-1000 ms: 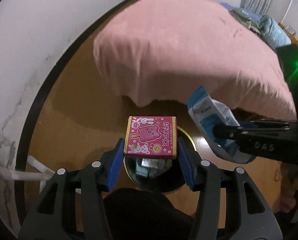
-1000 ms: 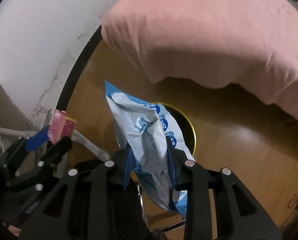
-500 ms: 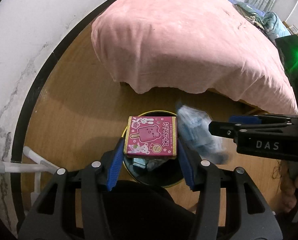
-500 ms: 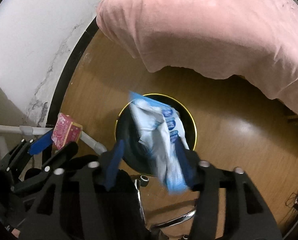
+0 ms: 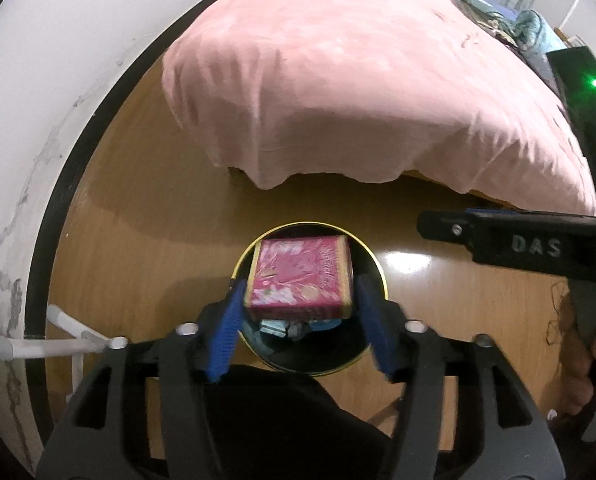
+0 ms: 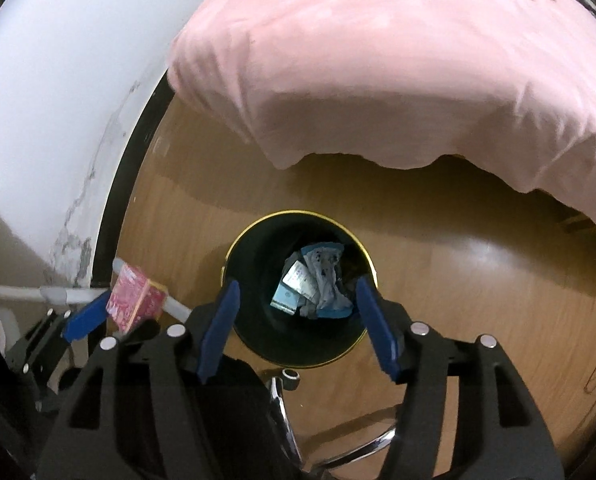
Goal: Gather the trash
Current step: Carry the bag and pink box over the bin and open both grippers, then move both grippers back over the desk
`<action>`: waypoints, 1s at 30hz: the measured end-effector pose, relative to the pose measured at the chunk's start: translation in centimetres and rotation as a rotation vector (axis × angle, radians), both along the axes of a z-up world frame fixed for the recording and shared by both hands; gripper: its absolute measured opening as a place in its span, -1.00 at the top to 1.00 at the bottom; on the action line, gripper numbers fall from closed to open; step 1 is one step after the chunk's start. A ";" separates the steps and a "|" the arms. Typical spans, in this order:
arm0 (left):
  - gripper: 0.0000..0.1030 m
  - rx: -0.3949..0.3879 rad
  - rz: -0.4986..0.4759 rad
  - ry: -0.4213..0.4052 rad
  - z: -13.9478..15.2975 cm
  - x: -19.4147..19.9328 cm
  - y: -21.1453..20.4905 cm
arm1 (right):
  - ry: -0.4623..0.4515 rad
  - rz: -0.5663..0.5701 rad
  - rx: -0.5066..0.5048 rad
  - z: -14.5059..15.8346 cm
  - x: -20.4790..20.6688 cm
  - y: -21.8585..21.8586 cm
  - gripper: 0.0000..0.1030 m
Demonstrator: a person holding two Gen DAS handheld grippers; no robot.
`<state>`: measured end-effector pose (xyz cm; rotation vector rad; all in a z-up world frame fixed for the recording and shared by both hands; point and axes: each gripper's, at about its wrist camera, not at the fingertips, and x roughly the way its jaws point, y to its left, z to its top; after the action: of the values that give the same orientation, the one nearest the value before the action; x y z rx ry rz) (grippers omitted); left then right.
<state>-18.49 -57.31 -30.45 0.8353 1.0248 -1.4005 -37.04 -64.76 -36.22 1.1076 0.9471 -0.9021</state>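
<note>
A pink ice-cream box (image 5: 300, 276), blurred, hangs over the mouth of the black bin with a gold rim (image 5: 379, 270). It sits between the blue pads of my left gripper (image 5: 300, 284), whose jaws are opening, with a gap on each side. From the right wrist view the box (image 6: 137, 300) shows beside that gripper's pad (image 6: 85, 318). My right gripper (image 6: 298, 284) hovers over the bin (image 6: 233, 248), its jaws opening with nothing between them. The blue-and-white bag (image 6: 326, 276) lies inside among other wrappers. One right finger (image 5: 518, 240) reaches in from the right.
A bed under a pink cover (image 5: 358, 92) overhangs the wooden floor just beyond the bin. A white wall with a black baseboard (image 5: 57, 200) curves along the left, with a white tube frame (image 5: 57, 346) by it. A chrome chair base (image 6: 285, 392) stands near the bin.
My right gripper opened and the blue-and-white bag fell into the bin. My left jaws spread apart, and the pink box has come loose and dropped slightly toward the bin.
</note>
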 end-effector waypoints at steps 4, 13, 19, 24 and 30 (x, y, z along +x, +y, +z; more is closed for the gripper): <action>-0.41 -0.035 -0.014 -0.042 1.8 -0.4 0.6 | -0.006 -0.033 -0.015 0.4 -0.6 -0.3 -0.18; -0.79 -0.215 0.009 -0.182 12.3 1.4 6.4 | 0.006 0.018 -0.119 3.3 2.1 0.1 -0.46; -0.84 -0.329 0.183 -0.278 20.0 8.3 13.9 | -0.069 0.234 -0.305 11.8 8.7 2.2 -0.50; -0.84 -0.289 0.435 -0.352 21.8 16.7 20.2 | -0.163 0.531 -0.453 19.8 19.3 7.2 -0.57; -0.84 -0.195 0.900 -0.362 21.9 28.2 30.0 | -0.298 0.890 -0.544 26.0 35.0 15.9 -0.58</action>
<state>9.66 -27.31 -8.55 0.3660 0.8019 -0.5394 -2.07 -48.85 -10.19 0.2641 0.7591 -0.2113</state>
